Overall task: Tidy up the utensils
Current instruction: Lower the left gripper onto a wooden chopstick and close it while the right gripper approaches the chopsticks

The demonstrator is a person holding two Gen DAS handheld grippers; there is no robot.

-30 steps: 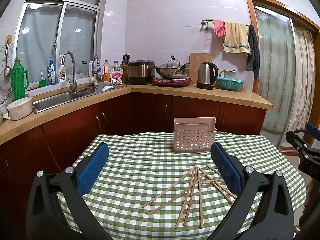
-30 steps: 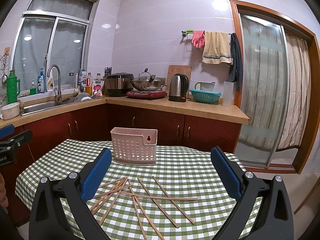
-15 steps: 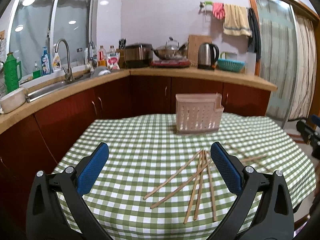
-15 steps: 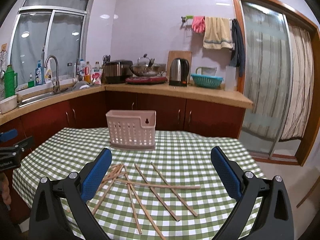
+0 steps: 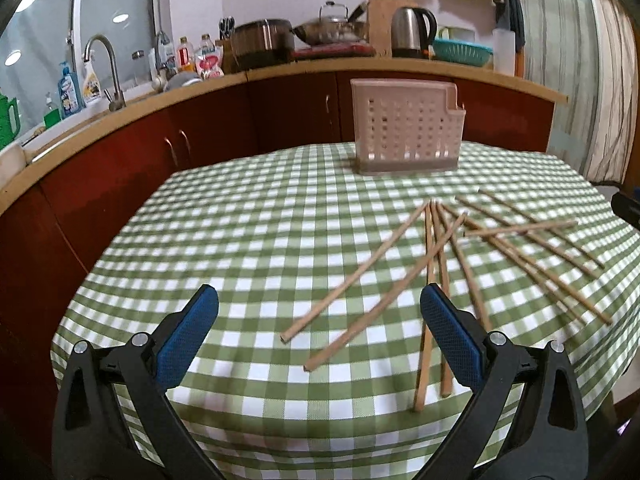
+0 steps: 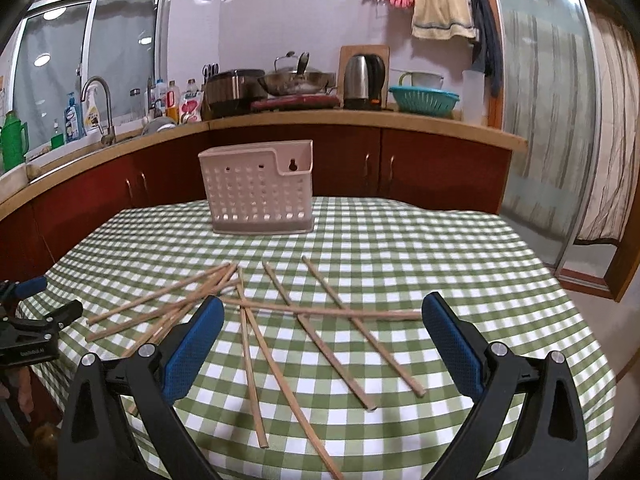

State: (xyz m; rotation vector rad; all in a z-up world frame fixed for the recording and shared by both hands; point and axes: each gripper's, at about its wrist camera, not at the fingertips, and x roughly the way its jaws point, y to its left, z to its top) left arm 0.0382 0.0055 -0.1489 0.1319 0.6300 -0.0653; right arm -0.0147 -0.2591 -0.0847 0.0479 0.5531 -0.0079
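Chopsticks (image 6: 320, 312) lie scattered flat on the checked green-and-white surface (image 6: 440, 248), nearer the front edge, several crossing each other; one long stick lies crosswise over two others. A fan of four or five converges at one end toward the middle (image 5: 434, 216). None touch the holder. Perforated pale pink utensil holder (image 6: 258, 196) stands upright at the far side of the surface, well apart from the sticks, nothing visible sticking out of it.

Left claw (image 5: 318, 316): released, blue pads wide apart, nothing between them, hovering above the near ends of two sticks on the left of the pile. Right claw (image 6: 322, 324): also spread wide, holding nothing, over the crossed sticks on the right side. Left claw body also shows at the left edge of the right wrist view (image 6: 28, 320), beside the surface.

Behind: kitchen counter (image 6: 360, 120) with kettle (image 6: 362, 80), wok, teal basket, sink tap (image 6: 100, 104).
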